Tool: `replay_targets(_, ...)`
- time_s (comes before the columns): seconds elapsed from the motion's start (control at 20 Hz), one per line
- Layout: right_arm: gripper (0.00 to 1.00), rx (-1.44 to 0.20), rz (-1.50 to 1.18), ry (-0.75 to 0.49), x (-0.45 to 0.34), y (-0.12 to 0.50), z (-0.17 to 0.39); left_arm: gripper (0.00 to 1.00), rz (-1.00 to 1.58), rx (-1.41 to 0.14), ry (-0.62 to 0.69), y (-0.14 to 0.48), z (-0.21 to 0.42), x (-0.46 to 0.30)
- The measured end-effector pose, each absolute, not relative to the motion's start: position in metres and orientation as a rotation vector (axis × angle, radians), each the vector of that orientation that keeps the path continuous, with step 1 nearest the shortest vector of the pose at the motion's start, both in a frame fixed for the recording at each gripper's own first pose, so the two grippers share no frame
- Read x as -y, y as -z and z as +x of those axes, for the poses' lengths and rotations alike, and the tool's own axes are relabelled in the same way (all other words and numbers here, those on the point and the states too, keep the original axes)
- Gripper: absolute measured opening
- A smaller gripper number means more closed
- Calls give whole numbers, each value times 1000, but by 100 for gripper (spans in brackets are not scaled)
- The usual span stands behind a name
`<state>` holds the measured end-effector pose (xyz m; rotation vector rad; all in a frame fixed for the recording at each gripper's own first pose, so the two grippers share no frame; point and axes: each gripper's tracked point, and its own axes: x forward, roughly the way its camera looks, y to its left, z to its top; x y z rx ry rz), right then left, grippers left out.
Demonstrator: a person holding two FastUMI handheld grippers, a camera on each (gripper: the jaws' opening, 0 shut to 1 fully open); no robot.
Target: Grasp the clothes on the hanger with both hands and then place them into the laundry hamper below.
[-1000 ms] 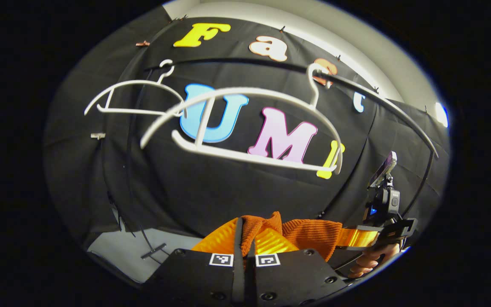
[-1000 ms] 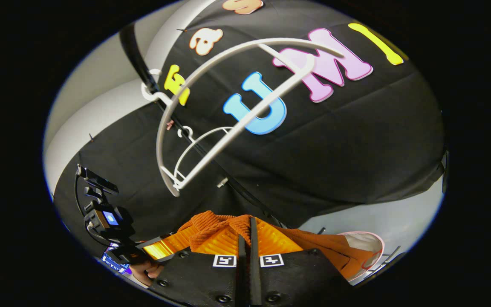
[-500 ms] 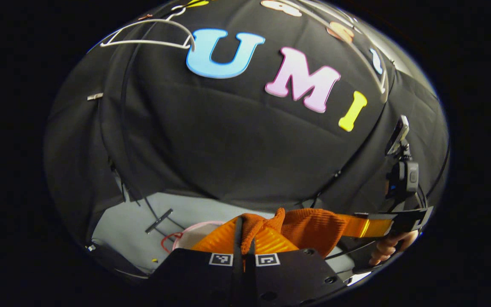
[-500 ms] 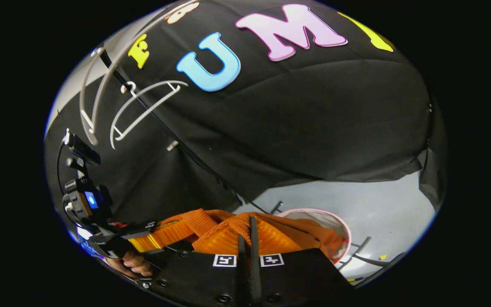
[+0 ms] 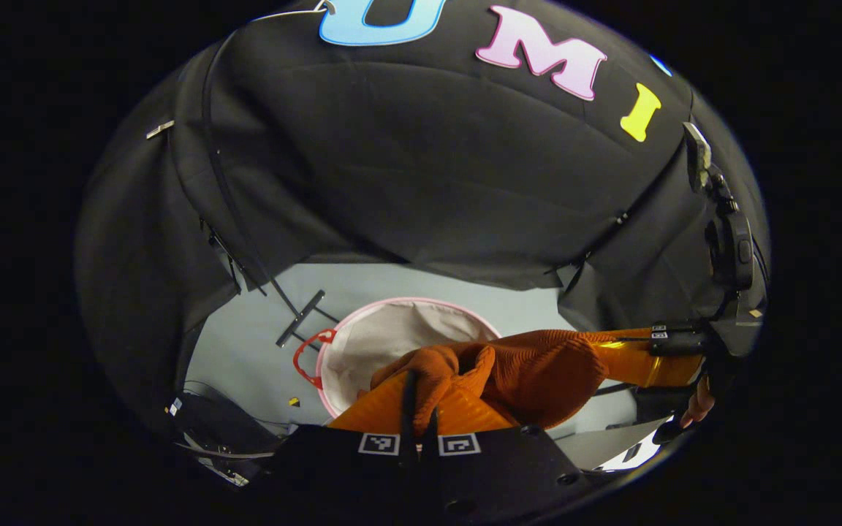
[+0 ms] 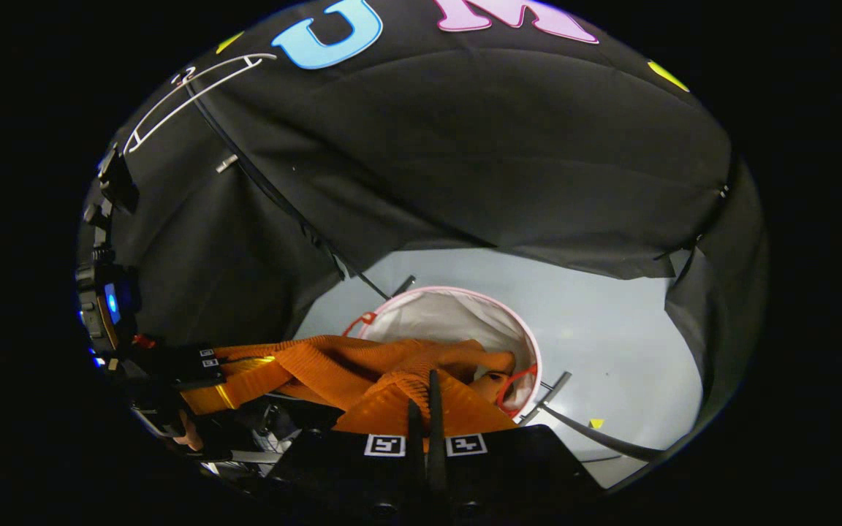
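Your left gripper [image 5: 419, 424] is clenched on a bunched fold of the orange knit garment [image 5: 531, 372], both fingers pressed together with the cloth pinched between them at the bottom of the left gripper view. Your right gripper [image 6: 425, 427] is likewise clamped on the same garment [image 6: 362, 365], its fingers closed on a ridge of the ribbed fabric. The knit stretches between your two tools as a sagging band; in the left gripper view it runs off to the right to the other gripper [image 5: 673, 343], where a fingertip of your hand [image 5: 695, 405] shows beneath it. Just beyond the cloth sits the laundry hamper [image 6: 531, 343], a round white-lined tub with a pink rim and red handles, standing on the pale floor [image 6: 611, 329]; part of the garment hangs over its opening. Farther back hangs the black cloth wall, and high at the left of the right gripper view a bare white hanger [image 6: 187, 91] hangs on a dark rail
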<state>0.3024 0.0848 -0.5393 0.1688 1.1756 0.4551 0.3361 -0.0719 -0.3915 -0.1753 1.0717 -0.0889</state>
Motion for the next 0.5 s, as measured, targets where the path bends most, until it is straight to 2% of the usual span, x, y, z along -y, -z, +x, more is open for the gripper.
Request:
replay_targets(0.2, 4, -1216, 178, -437, -79, 543, 295, 5, -163, -1155, 93, 403, 331, 78)
replay_targets(0.3, 51, -1208, 183, -428, -80, 550, 300, 9, -185, -1168, 99, 400, 331, 80)
replay_targets(0.4, 98, -1197, 163, -402, -74, 553, 303, 69, -193, -1161, 83, 412, 335, 77)
replay_targets(0.45, 94, -1201, 157, -389, -71, 552, 304, 99, -188, -1161, 73, 407, 333, 75)
replay_targets(0.5, 94, -1207, 157, -377, -70, 555, 303, 96, -187, -1164, 67, 408, 335, 73)
